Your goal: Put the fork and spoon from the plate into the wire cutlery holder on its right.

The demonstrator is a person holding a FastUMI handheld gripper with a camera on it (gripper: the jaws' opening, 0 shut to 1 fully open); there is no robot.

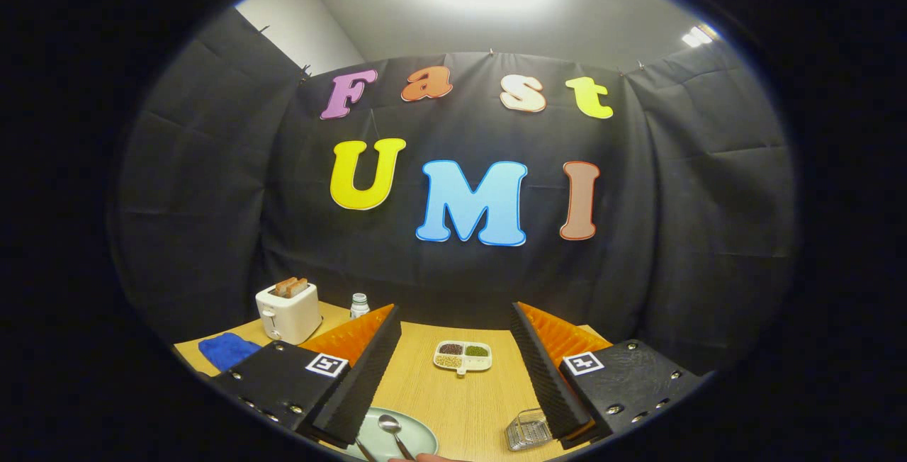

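My gripper (453, 370) is open, its two black ridged fingers (368, 370) spread wide above the wooden table (453, 391), with nothing between them. Low between the fingers, near the left one, lies a pale green plate (414, 441). A spoon (392, 430) rests on the plate with its bowl pointing away from me, and a second thin handle, probably the fork (365, 450), shows beside it, mostly hidden by the left finger. The wire cutlery holder (528, 430) stands to the plate's right, just inside the right finger. A fingertip of a person (429, 458) shows at the plate's near rim.
A small white divided dish (463, 356) with beans and grains sits further ahead between the fingers. At the back left stand a white toaster (288, 312) with bread in it and a small white bottle (360, 304). A blue cloth (225, 349) lies on the left.
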